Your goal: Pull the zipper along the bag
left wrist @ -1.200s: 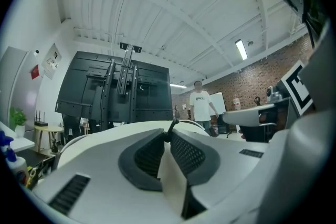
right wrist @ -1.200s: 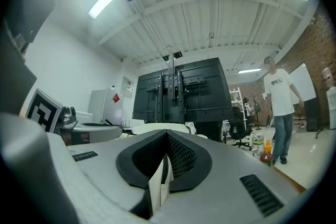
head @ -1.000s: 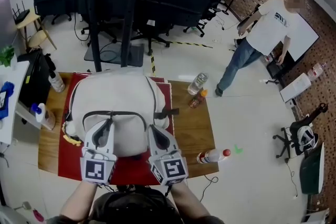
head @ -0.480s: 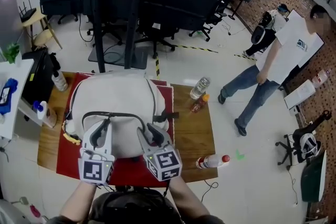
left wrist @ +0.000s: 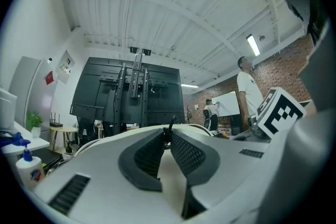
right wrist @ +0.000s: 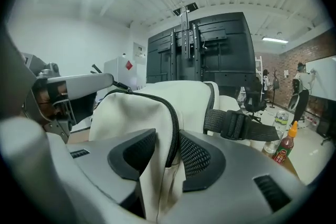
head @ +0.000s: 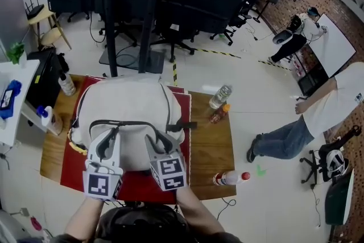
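While the left gripper (left wrist: 167, 139) pinches a thin dark tab (left wrist: 169, 126) at its nearly closed tips, the right gripper (right wrist: 169, 138) has just been opening, jaws apart, the black zipper (right wrist: 172, 128) of the white bag (right wrist: 131, 113) standing between them.

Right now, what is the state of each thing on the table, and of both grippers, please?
left gripper: shut on the zipper pull.
right gripper: open; its jaws have just been opening, with the bag's edge between them.
bag: resting on the red cloth.
zipper: looks closed where it shows.
clear bottle: upright.
red-capped bottle: lying on its side.
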`<act>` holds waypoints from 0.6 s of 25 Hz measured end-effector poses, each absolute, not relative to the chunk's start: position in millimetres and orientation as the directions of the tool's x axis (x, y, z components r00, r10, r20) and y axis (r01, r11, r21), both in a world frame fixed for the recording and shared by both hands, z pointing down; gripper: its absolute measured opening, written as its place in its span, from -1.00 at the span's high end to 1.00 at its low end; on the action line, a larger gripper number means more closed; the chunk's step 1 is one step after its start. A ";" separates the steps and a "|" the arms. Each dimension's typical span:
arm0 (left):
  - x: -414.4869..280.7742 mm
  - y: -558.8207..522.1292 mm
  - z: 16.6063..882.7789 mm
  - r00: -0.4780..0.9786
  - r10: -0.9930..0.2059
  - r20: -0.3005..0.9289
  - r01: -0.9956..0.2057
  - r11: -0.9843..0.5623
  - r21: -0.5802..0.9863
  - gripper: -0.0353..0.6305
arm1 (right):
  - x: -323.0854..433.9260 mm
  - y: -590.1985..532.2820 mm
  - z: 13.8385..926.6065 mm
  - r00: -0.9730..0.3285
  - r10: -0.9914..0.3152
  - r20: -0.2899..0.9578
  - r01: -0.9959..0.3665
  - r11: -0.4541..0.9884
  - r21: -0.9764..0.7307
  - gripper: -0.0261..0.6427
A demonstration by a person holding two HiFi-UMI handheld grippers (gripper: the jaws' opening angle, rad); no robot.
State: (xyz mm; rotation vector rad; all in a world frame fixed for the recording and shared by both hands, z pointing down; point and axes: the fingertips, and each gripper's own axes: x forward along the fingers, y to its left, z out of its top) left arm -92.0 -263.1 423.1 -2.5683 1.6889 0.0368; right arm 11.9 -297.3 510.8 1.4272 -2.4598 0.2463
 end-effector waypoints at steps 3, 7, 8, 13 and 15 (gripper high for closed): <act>-94.9 -264.4 423.6 0.388 -0.920 -0.057 -0.921 -0.387 -0.042 0.76 | 12.2 -300.1 512.3 -0.453 -0.828 0.330 -0.876 0.482 0.007 0.54; -96.9 -267.0 424.2 0.375 -0.925 -0.061 -0.927 -0.373 -0.040 0.76 | 14.3 -300.1 510.4 -0.469 -0.827 0.309 -0.873 0.487 -0.023 0.65; -96.3 -267.5 424.1 0.375 -0.925 -0.062 -0.927 -0.373 -0.042 0.76 | 14.8 -299.2 508.9 -0.480 -0.824 0.300 -0.870 0.492 -0.039 0.69; -99.2 -271.9 424.9 0.364 -0.931 -0.043 -0.931 -0.362 -0.035 0.76 | 14.9 -294.8 500.6 -0.524 -0.812 0.255 -0.848 0.526 -0.068 0.79; -102.3 -275.1 423.3 0.354 -0.935 -0.041 -0.935 -0.353 -0.029 0.76 | 15.2 -294.1 500.6 -0.535 -0.806 0.252 -0.842 0.534 -0.076 0.79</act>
